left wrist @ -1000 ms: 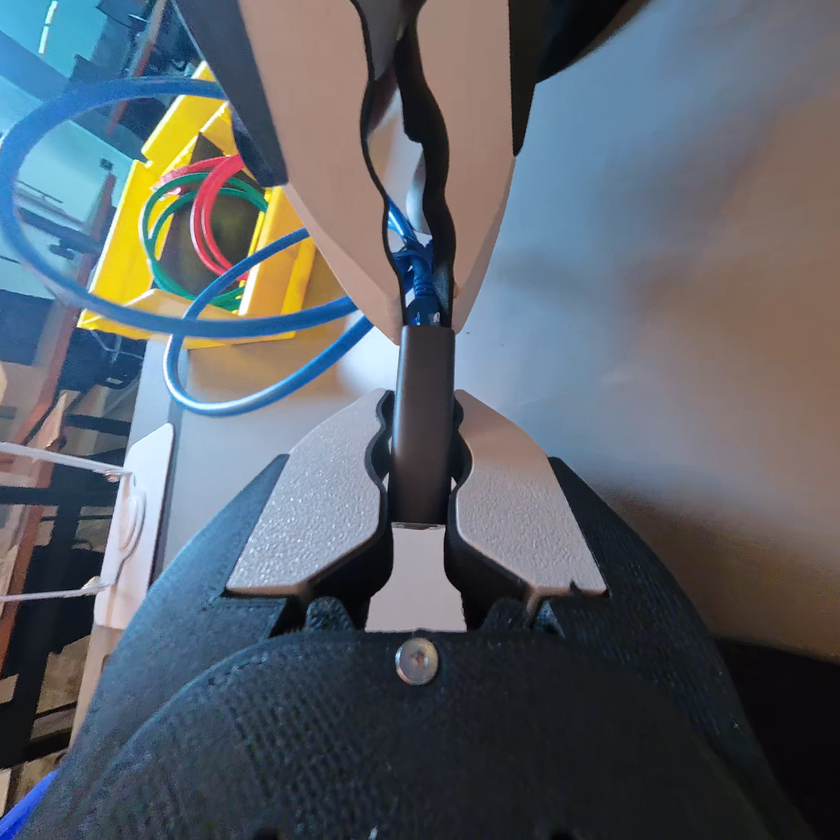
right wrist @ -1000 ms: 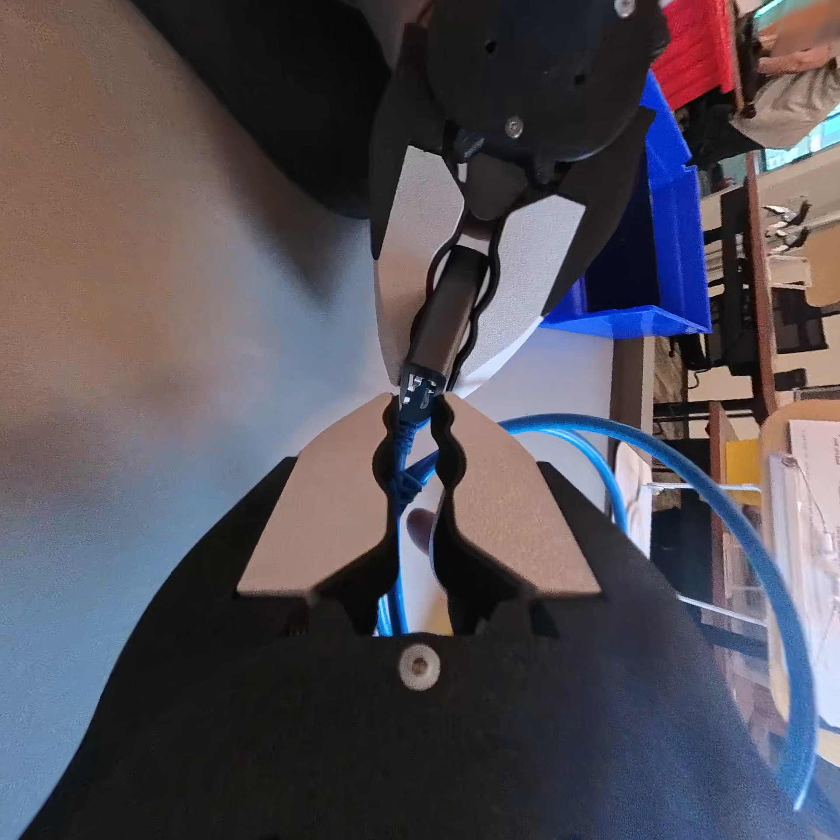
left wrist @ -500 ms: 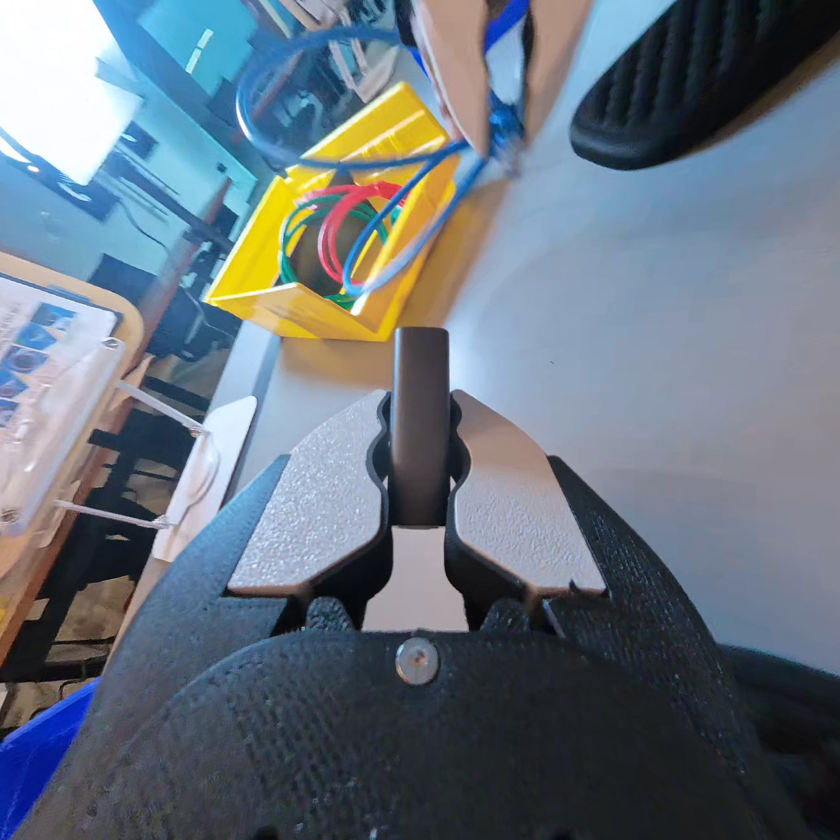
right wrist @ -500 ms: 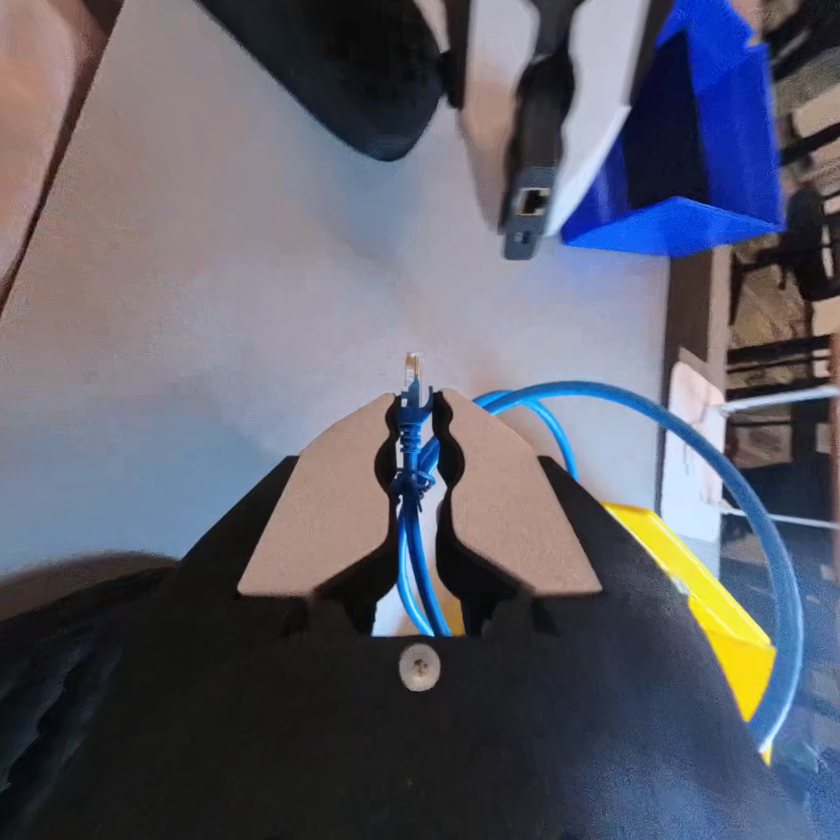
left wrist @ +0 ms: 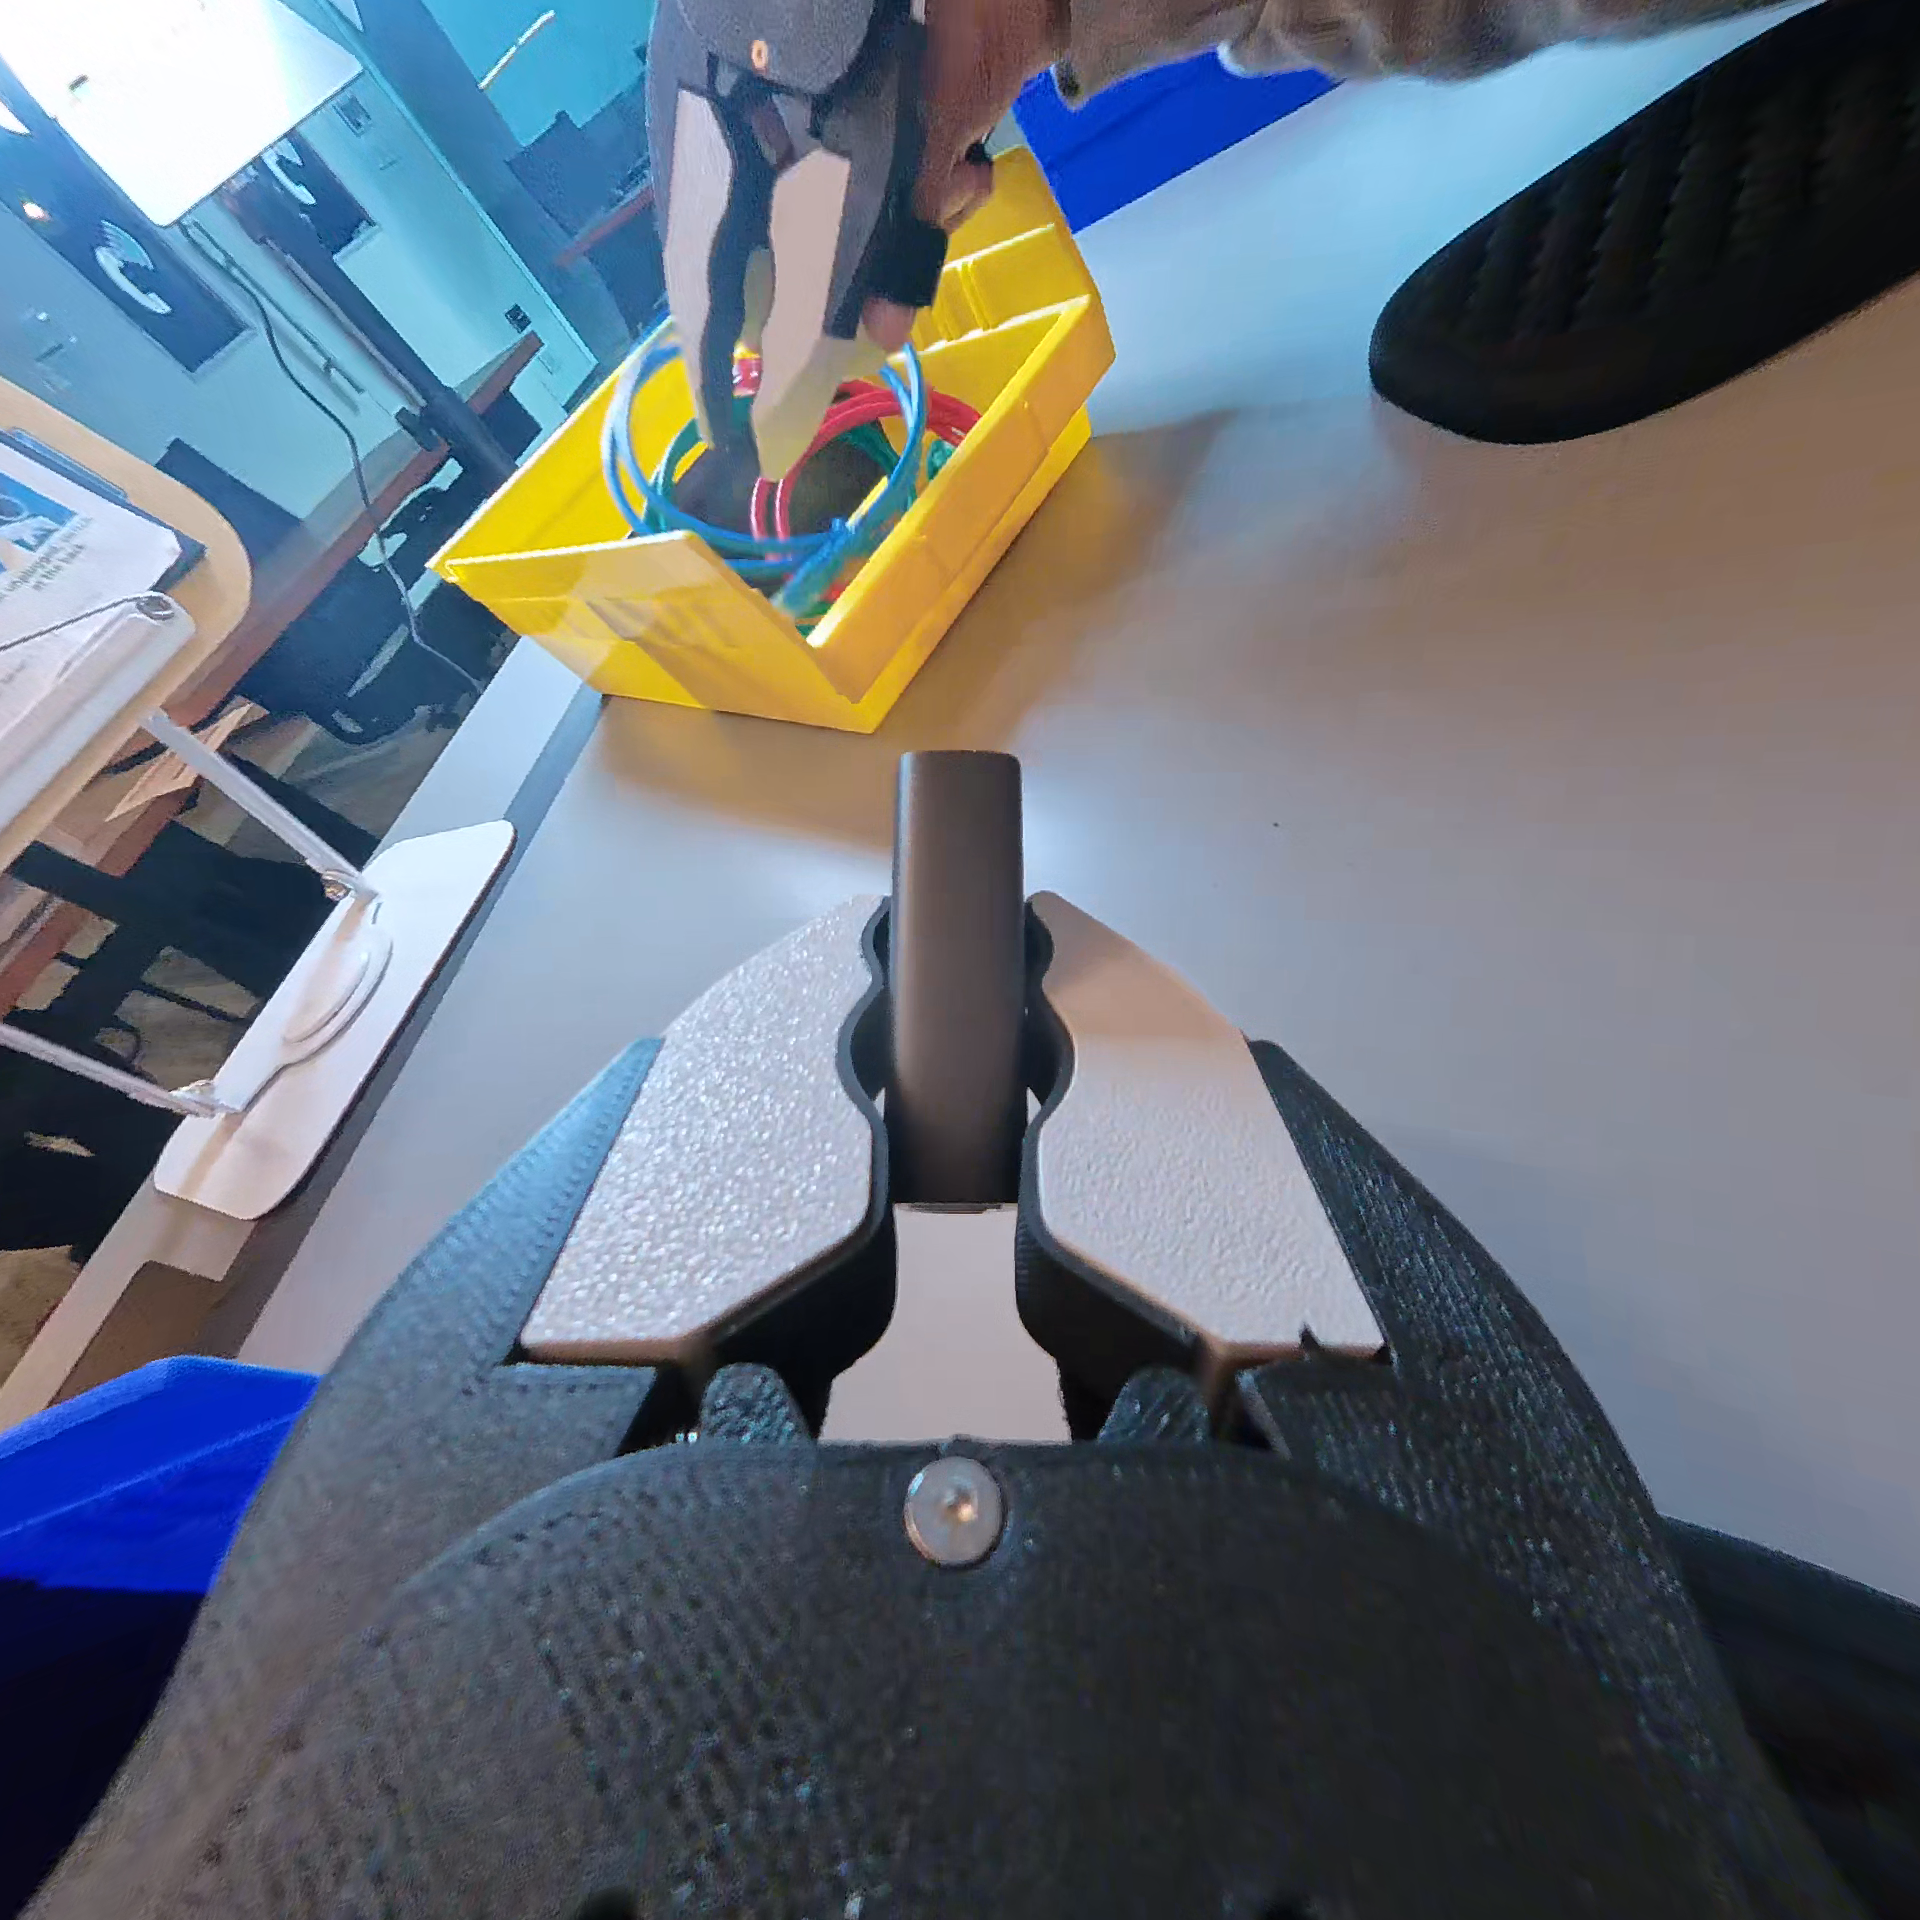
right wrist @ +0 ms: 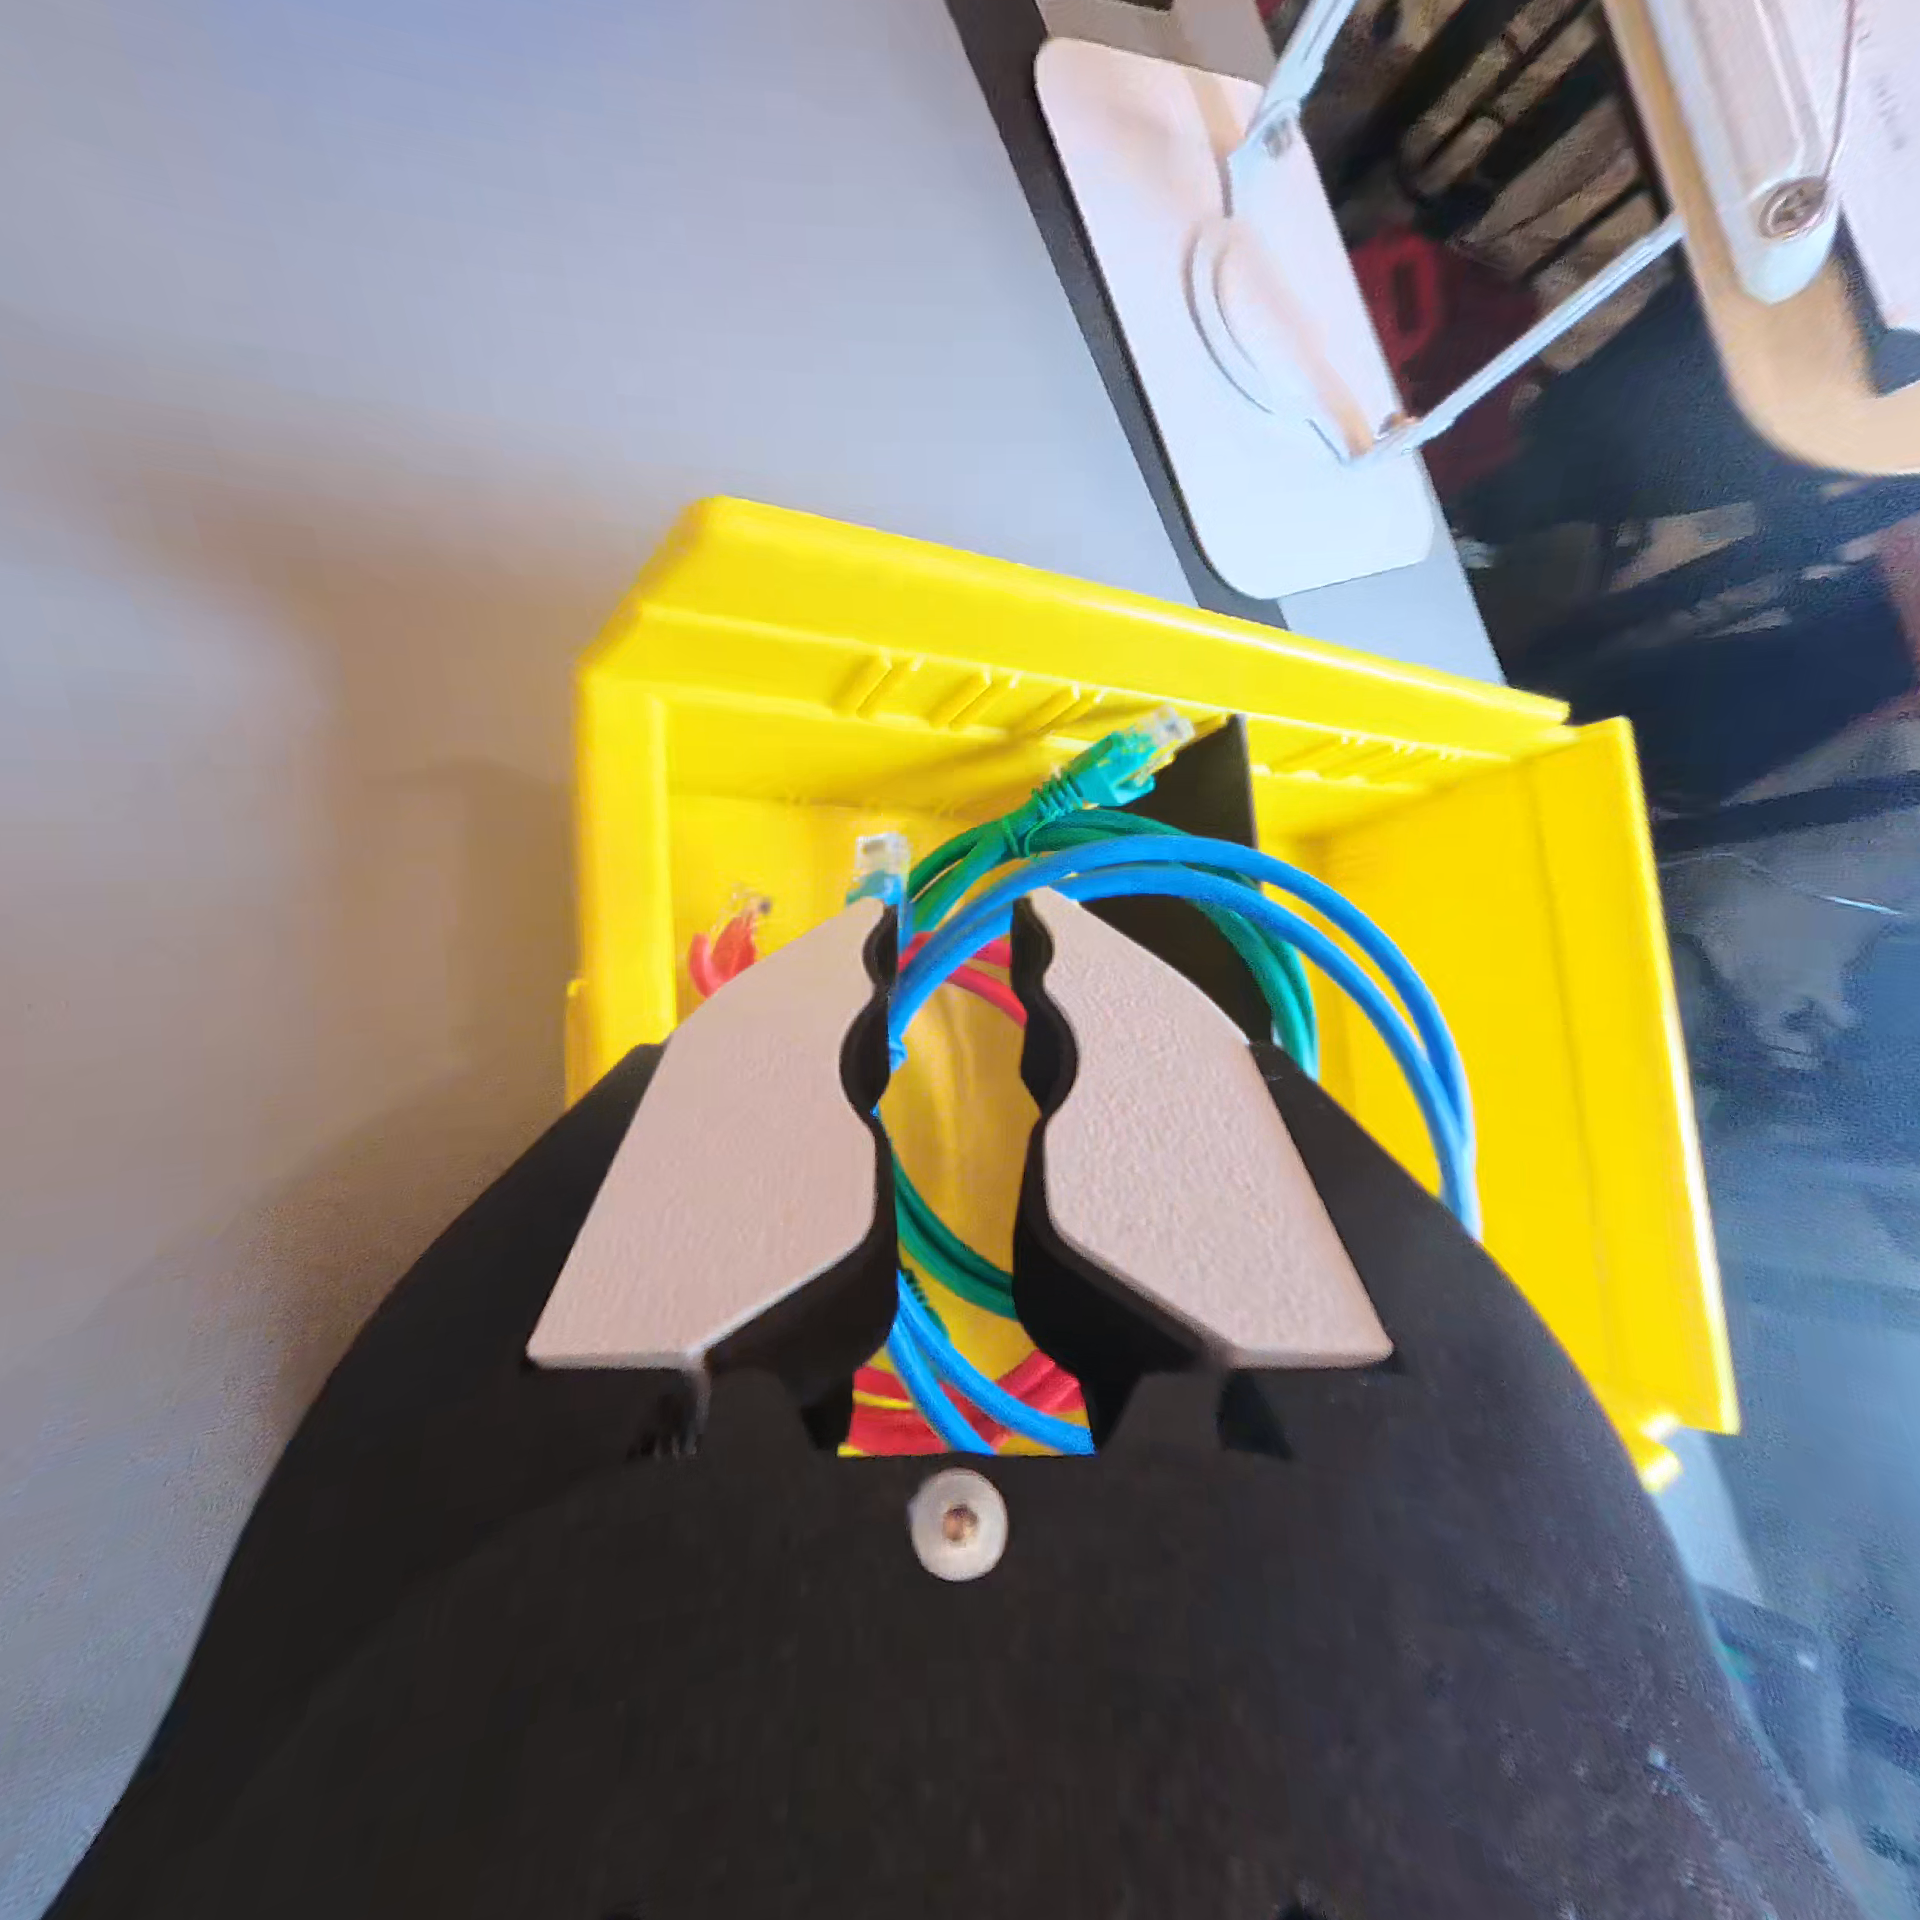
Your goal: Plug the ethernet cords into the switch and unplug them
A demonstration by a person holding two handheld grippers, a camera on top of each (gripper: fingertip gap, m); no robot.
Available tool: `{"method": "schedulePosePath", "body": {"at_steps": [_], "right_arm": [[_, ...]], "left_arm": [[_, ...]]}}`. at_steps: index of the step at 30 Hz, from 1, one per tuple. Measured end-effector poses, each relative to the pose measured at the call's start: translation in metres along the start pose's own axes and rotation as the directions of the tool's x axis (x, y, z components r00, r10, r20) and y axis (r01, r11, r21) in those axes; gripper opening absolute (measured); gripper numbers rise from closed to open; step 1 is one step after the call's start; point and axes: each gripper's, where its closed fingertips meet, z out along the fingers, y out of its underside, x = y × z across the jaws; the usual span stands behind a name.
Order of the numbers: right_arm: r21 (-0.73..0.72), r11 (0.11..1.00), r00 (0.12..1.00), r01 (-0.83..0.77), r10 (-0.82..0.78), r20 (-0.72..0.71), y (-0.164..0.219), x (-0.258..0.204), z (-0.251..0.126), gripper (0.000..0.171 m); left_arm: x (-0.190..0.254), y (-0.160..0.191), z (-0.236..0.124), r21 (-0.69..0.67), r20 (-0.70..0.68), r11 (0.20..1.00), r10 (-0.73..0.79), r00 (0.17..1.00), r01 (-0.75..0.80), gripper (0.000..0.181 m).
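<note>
From my left tongs (left wrist: 956, 997) I can only see the top edge of the switch (left wrist: 956, 935), a dark slim block clamped between them and held above the grey counter (left wrist: 1455, 831); its ports face away from this camera, so I cannot make them out. My right tongs (right wrist: 951, 914) stand apart over the yellow bin (right wrist: 1039, 644), and their body hides the near half of it. The blue cord (right wrist: 1195, 862) lies coiled in the bin, one strand brushing the left finger, though I cannot tell if it rests on it; its clear plug (right wrist: 881, 862) pokes up just past the fingertip. A green cord (right wrist: 1101, 769) and a red cord (right wrist: 727, 945) lie in the same bin. A black curved thing (left wrist: 1662, 270) is cut off by the frame
</note>
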Motion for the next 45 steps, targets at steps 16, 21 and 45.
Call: {"method": "schedulePosePath", "body": {"at_steps": [16,21,45], "right_arm": [[0.574,0.815,0.922,0.081,-0.279,0.267,-0.162,-0.205,-0.033,0.029],[0.594,0.793,0.918,0.133,-0.325,0.229,-0.159,-0.197,-0.038,0.019],[0.214,0.922,0.934,0.323,-0.274,-0.230,-0.132,-0.001,-0.075,0.021]], "left_arm": [[0.018,-0.019,0.005,0.080,-0.066,0.997,-0.014,0.998,0.020,0.021],[0.009,-0.020,0.001,0.096,-0.037,0.995,-0.028,0.999,0.032,0.023],[-0.038,-0.017,-0.023,0.184,0.100,0.959,-0.237,0.966,0.216,0.018]]}}
